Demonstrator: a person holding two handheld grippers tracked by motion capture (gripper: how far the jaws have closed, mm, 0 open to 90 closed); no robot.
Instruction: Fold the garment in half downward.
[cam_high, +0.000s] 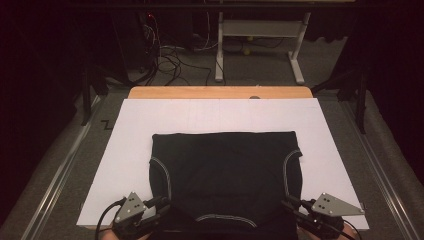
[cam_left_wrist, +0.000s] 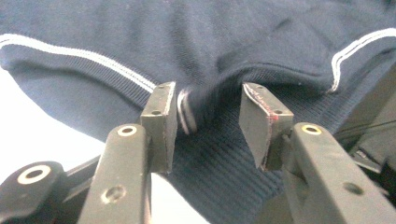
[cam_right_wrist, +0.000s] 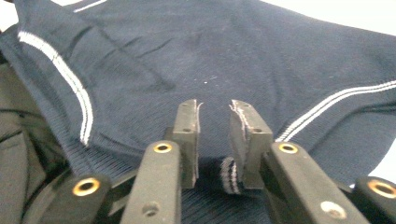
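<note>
A garment (cam_high: 225, 175) is spread flat on a sheet (cam_high: 200, 115), which is laid over the surface (cam_high: 220, 92). The left tongs (cam_high: 162, 204) are placed at the garment's near left corner, the right tongs (cam_high: 290, 205) at its near right corner.

text: none showing readable | labels, brands, numbers: none | sole sign: a dark Z-shaped mark (cam_high: 106, 124) lying on the grey floor left of the surface (cam_high: 220, 92), far end

The left hand-held gripper (cam_left_wrist: 208, 123) straddles a bunched fold of the navy garment's (cam_left_wrist: 205, 42) ribbed, white-striped edge.
</note>
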